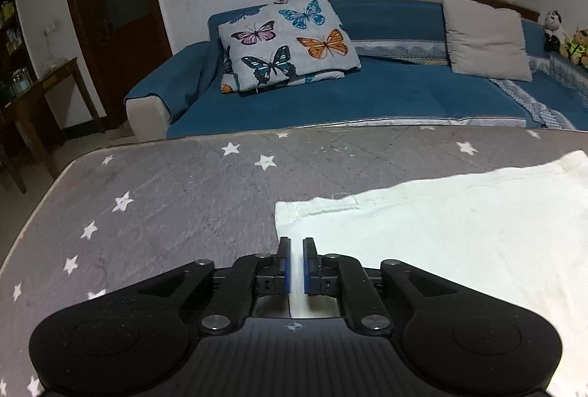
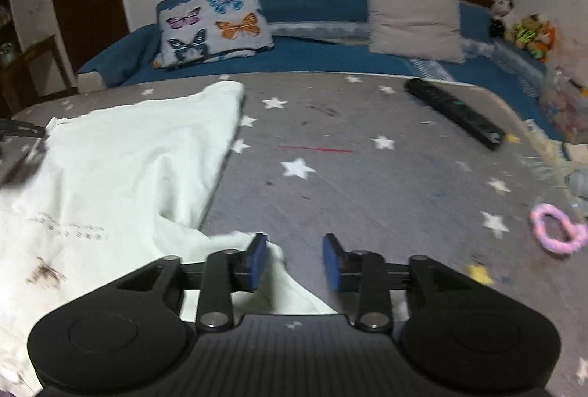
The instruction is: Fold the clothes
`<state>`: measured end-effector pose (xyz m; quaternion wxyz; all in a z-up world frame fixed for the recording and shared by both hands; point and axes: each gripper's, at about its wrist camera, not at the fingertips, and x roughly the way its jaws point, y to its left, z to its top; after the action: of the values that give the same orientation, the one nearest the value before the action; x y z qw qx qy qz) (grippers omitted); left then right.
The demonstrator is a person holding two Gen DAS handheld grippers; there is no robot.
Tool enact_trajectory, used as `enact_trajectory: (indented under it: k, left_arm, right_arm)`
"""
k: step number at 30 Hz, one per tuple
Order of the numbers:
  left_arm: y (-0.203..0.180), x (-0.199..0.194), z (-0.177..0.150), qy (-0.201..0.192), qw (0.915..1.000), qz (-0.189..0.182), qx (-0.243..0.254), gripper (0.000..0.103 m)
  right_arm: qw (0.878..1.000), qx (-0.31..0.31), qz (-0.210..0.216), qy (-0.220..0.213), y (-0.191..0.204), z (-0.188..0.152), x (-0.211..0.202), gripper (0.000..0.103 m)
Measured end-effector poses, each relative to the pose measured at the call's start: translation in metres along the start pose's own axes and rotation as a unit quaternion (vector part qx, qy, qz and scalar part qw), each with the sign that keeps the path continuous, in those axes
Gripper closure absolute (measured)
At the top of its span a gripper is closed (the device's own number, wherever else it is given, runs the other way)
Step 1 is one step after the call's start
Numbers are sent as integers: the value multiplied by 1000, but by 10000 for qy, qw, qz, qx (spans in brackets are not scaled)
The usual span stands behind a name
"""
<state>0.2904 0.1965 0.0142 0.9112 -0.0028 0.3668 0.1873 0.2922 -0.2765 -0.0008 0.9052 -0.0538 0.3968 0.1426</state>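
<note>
A white garment [image 1: 459, 231] lies spread flat on the grey star-patterned table cover [image 1: 183, 195]. My left gripper [image 1: 297, 242] hovers over the garment's left hem near its corner. Its blue pads stand a narrow slit apart, and no cloth is pinched between them. In the right wrist view the same garment [image 2: 128, 158] fills the left side, with small print and a brown mark. My right gripper [image 2: 296, 242] is open at the garment's near right edge. A loose fold of cloth lies against its left pad [image 2: 257, 257], and the right pad is over bare cover [image 2: 367, 183].
A black remote [image 2: 455, 112] lies at the far right of the table, and a pink ring [image 2: 558, 231] lies near the right edge. Behind the table is a blue sofa [image 1: 367, 92] with a butterfly pillow [image 1: 286, 40] and a beige cushion [image 1: 485, 40]. Clutter lines the table's right edge.
</note>
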Motion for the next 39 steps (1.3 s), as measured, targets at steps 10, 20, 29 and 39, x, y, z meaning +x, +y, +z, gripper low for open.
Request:
enact_trajectory:
  k: [10,20,29,39]
  left_arm:
    - [4,-85,-46,-67,9988,-428,246,39]
    - [7,-155,-109,-108,9988,-422,-222,17]
    - [29,-176,-144,67,9957,-456,-803,14]
    - [25,-180,-153,126,9940,-742,-789,13]
  right_arm:
    - [9995,-78,-283,-151,-2,-23,-30,65]
    - [9788,-1610,1198,-415,115,-45,-87,58]
    - [9238,-3239,1991,-462,239,-83,-100,57]
    - [9215,-3530,1561,-429,280,-90,-65,74]
